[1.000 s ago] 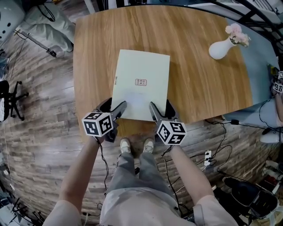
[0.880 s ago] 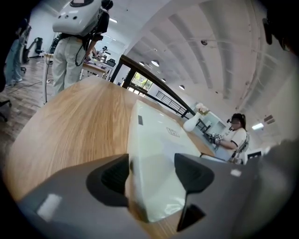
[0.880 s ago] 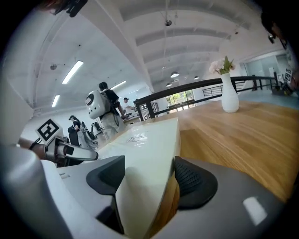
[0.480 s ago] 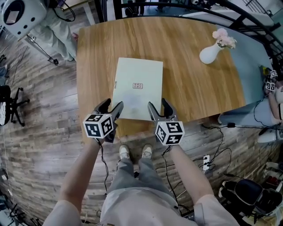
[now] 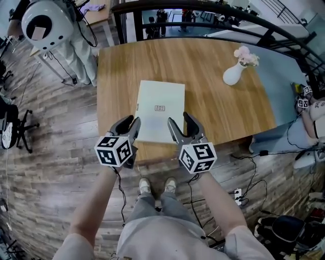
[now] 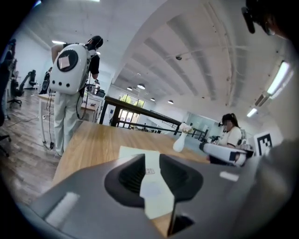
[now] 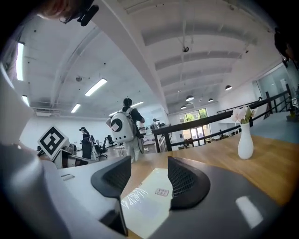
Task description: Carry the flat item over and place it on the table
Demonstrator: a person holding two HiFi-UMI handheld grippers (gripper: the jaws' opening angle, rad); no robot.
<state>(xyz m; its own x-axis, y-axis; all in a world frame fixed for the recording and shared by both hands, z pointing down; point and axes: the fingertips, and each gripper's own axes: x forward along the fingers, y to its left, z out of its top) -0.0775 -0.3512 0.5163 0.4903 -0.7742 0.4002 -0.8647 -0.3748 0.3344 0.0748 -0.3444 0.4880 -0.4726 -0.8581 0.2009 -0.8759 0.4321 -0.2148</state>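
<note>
The flat item (image 5: 158, 109) is a pale green sheet with a small label. It lies flat near the front edge of the wooden table (image 5: 218, 101). My left gripper (image 5: 129, 126) hovers above its near left corner and my right gripper (image 5: 182, 123) above its near right corner. Both sets of jaws have just been closing, the left more than the right, with nothing between them. In the left gripper view the flat item (image 6: 154, 186) shows through the narrow gap of the left gripper (image 6: 152, 161). The right gripper view shows the flat item (image 7: 149, 200) below the wider right gripper (image 7: 148, 168).
A white vase (image 5: 234, 73) with pink flowers stands at the table's far right. A person with a white backpack (image 5: 45, 20) stands past the far left corner. Another person (image 5: 312, 117) sits at the right. A black railing (image 5: 203, 7) runs behind the table, and cables (image 5: 244, 177) lie on the floor.
Both grippers have risen from the flat item's near edge and now hang above it. The left jaws have narrowed. The item has stayed on the table.
</note>
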